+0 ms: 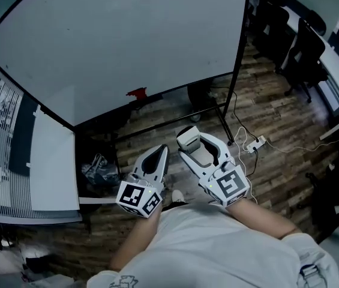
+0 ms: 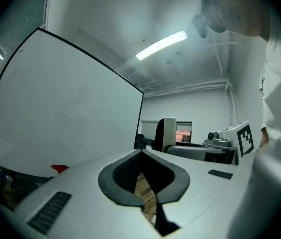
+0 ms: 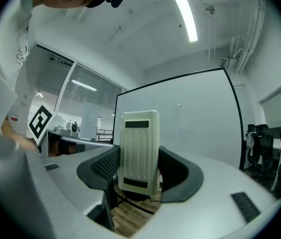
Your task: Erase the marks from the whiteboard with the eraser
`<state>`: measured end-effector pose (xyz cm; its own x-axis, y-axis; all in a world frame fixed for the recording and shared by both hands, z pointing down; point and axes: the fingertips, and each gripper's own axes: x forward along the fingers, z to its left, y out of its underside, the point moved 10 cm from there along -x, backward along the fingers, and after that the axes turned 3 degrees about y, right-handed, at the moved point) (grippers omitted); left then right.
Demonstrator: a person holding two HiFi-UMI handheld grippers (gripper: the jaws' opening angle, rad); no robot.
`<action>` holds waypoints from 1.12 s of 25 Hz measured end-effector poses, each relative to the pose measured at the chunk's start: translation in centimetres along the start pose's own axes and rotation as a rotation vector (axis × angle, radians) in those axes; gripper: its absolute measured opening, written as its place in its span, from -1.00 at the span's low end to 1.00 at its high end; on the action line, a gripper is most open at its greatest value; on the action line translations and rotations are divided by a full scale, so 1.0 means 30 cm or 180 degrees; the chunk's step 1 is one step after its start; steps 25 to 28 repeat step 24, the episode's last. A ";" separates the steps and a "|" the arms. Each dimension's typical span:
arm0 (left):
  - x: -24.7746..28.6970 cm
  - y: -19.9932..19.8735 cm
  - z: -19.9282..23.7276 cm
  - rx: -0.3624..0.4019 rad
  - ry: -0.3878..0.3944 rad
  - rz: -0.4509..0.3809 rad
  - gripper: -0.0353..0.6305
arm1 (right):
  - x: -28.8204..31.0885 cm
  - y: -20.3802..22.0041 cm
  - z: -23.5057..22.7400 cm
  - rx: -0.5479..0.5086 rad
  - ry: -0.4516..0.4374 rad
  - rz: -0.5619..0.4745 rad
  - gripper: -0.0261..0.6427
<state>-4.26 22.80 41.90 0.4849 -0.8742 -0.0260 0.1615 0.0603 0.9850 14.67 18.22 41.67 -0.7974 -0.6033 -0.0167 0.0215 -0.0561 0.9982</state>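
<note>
The large whiteboard (image 1: 127,35) stands ahead of me on a black frame; its surface looks nearly bare, with only faint specks. A small red thing (image 1: 137,92) sits at its lower edge. My right gripper (image 1: 190,140) is held low near my body, shut on the white ribbed eraser (image 1: 188,138). In the right gripper view the eraser (image 3: 139,151) stands upright between the dark pads, with the whiteboard (image 3: 190,128) behind it. My left gripper (image 1: 161,150) is beside it, shut and holding nothing. In the left gripper view its jaws (image 2: 141,153) meet at the tip, and the whiteboard (image 2: 65,113) rises at the left.
Black office chairs (image 1: 304,53) stand at the right by a long desk. A power strip (image 1: 254,143) with cables lies on the wooden floor near the board's stand leg (image 1: 226,125). A white panel (image 1: 52,161) and a dark bag (image 1: 100,170) are at the left.
</note>
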 end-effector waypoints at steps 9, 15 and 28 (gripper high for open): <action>-0.042 0.106 -0.282 -0.0133 0.0078 0.0085 -0.87 | -0.299 0.049 0.013 0.0080 0.0009 0.0145 -0.19; -0.053 0.126 -0.374 -0.0116 0.0157 0.0099 -0.87 | -0.400 0.058 0.015 0.0120 0.0035 0.0172 -0.19; -0.087 0.129 -0.449 -0.0114 0.0136 0.0132 -0.87 | -0.466 0.057 0.040 0.0143 0.0011 0.0139 -0.19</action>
